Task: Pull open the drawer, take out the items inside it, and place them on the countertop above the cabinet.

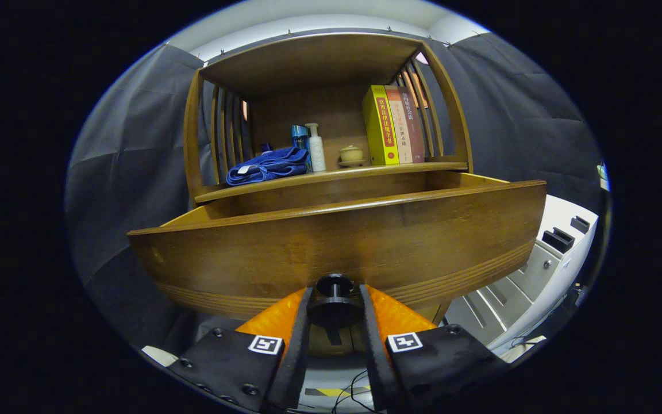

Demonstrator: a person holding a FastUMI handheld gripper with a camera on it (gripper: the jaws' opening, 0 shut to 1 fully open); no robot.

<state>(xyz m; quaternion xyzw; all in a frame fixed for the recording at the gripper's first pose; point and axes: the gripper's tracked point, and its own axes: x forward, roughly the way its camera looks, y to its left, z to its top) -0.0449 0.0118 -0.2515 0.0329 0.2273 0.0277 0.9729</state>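
A wooden cabinet's drawer (337, 241) stands pulled out toward me, its curved front panel close ahead. A round dark knob (334, 294) sits low on that panel, and my gripper (335, 305) is shut on it, one finger pressing each side. The drawer's inside is hidden behind the front panel. Above it runs the countertop (331, 175) of the cabinet, carrying a folded blue towel (266, 165), a blue bottle (299, 138), a white pump bottle (315, 148), a small lidded cup (351, 154) and upright books (394, 125).
A wooden hutch with slatted sides (224, 135) and a top board frames the countertop. A white unit with drawers (538, 270) stands to the right of the cabinet. Grey cloth walls (130, 149) hang behind. Cables lie on the floor below the fingers.
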